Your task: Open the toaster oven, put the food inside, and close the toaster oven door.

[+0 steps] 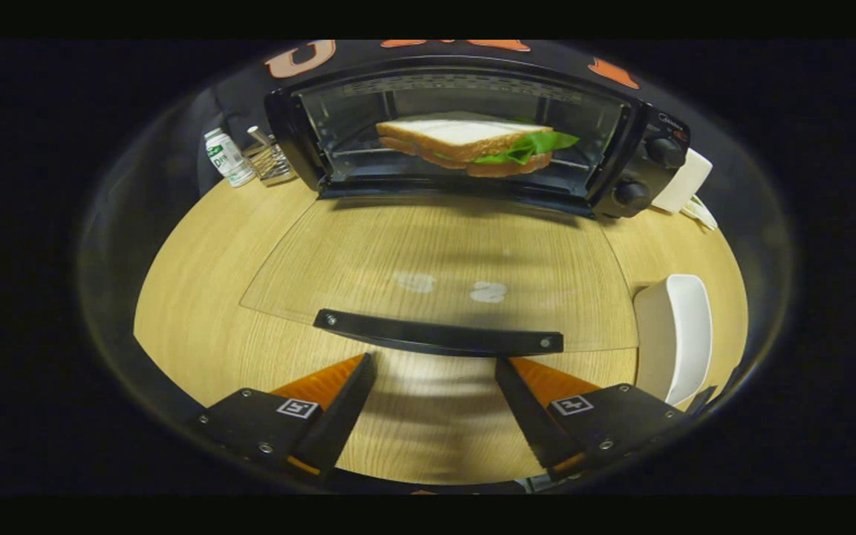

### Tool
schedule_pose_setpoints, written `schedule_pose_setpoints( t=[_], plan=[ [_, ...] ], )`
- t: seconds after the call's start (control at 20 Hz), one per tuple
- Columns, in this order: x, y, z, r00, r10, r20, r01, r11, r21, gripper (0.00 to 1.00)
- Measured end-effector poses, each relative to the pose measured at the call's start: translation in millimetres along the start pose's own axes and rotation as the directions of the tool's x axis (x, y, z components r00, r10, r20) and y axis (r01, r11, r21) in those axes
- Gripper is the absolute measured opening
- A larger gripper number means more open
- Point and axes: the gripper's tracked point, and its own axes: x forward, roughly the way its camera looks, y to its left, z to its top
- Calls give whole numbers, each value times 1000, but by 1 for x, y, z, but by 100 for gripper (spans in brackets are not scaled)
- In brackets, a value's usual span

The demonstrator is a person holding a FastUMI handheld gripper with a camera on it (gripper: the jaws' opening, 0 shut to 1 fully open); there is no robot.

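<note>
The black toaster oven (628,148) stands at the far side of the wooden table, its glass door (368,260) folded down flat toward me. A sandwich (465,141) with white bread and green lettuce lies on the rack inside the cavity. The door's black handle (439,336) runs crosswise just ahead of my fingertips. My gripper (435,368) is open, its orange and black fingers (339,394) spread wide with nothing between them, just short of the handle and below it.
A white dish (677,334) sits on the table to the right of the door. Left of the oven stand a small white and green bottle (226,157) and a metal rack (272,162). A white object (684,182) sits right of the oven.
</note>
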Motion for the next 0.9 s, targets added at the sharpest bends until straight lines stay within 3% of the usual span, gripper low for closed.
schedule_pose_setpoints(
  t=[0.25, 0.45, 0.75, 0.9],
  plan=[
    [-18, 1, 31, 992, 16, 128, -21, 999, 42, 98],
    [-41, -6, 89, 957, 19, 289, -26, 999, 20, 99],
    [-44, -7, 136, 942, 37, 332, -55, 998, 44, 98],
    [-45, -10, 151, 935, 25, 353, -28, 1000, 5, 98]
  ],
)
